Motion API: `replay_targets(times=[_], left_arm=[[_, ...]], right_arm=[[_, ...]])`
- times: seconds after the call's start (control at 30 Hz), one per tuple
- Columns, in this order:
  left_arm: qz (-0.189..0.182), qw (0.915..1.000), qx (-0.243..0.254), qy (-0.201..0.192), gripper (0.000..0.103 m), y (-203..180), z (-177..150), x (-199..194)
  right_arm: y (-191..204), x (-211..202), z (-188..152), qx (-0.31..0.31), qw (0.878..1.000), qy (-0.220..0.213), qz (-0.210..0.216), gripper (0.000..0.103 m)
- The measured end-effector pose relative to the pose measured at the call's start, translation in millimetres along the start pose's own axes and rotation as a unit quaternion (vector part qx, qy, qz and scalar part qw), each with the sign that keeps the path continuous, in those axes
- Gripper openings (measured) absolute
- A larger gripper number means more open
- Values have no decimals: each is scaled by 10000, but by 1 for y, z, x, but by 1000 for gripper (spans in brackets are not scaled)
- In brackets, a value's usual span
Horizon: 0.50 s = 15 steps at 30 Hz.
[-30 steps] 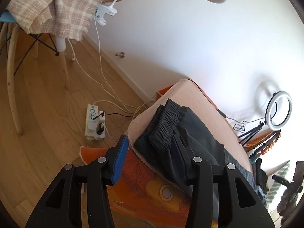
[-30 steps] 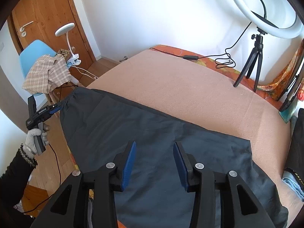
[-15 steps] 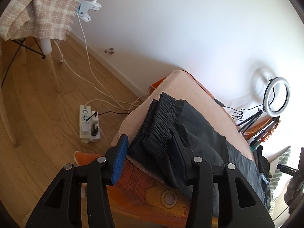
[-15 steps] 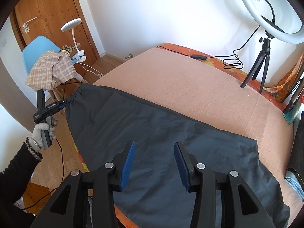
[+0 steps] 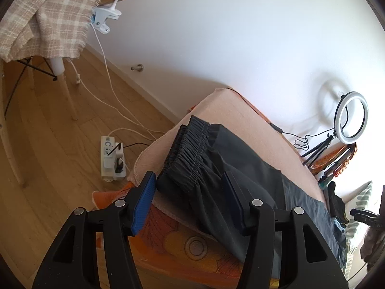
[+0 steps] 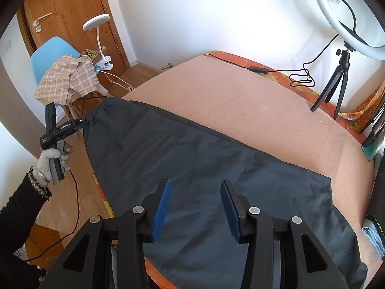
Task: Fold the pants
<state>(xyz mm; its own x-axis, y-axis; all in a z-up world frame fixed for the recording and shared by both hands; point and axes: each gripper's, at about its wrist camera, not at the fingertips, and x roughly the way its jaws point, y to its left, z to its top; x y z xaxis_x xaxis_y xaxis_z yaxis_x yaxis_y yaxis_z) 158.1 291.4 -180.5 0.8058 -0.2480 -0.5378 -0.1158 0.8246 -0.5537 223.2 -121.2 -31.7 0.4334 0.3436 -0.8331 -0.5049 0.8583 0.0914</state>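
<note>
Dark grey pants point(image 6: 204, 168) lie spread flat on the bed's pink blanket point(image 6: 240, 101), gathered waistband point(image 5: 192, 149) at the bed's end, legs toward the right. My left gripper point(image 5: 190, 192) is open, its jaws straddling the waistband corner at the bed's edge; it also shows in the right wrist view point(image 6: 81, 124) beside the waistband. My right gripper point(image 6: 195, 197) is open and empty, hovering over the middle of the pants near the front edge.
A blue chair point(image 6: 50, 55) with a checked cloth point(image 6: 67, 82) and clip lamp point(image 6: 96, 21) stands left of the bed. A power strip point(image 5: 112, 159) and cables lie on the wood floor. A ring light on a tripod point(image 6: 336, 72) stands on the bed's far right.
My left gripper has moved in closer to the waistband, which now lies between its open jaws. My right gripper has drawn back slightly above the pants.
</note>
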Motion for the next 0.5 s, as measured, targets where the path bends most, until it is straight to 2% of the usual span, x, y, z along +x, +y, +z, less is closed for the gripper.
replay_targets(times=[0.07, 0.13, 0.37, 0.47, 0.5], left_arm=[[-151, 9997, -40, -177, 54, -4, 1, -5], [-141, 9995, -90, -266, 54, -5, -1, -6], [-380, 9970, -645, -189, 54, 1, -19, -1], [-213, 9978, -462, -425, 54, -6, -22, -8], [-134, 9985, -359, -396, 54, -7, -21, -6]], right_arm=[[-2, 0, -1, 11, 10000, -13, 9, 45], [-3, 1, -3, 34, 10000, -9, 24, 45], [-7, 2, -5, 124, 9999, -18, 85, 45], [-6, 3, -7, 85, 9999, -5, 108, 45], [-6, 3, -7, 78, 9999, 4, 130, 45]])
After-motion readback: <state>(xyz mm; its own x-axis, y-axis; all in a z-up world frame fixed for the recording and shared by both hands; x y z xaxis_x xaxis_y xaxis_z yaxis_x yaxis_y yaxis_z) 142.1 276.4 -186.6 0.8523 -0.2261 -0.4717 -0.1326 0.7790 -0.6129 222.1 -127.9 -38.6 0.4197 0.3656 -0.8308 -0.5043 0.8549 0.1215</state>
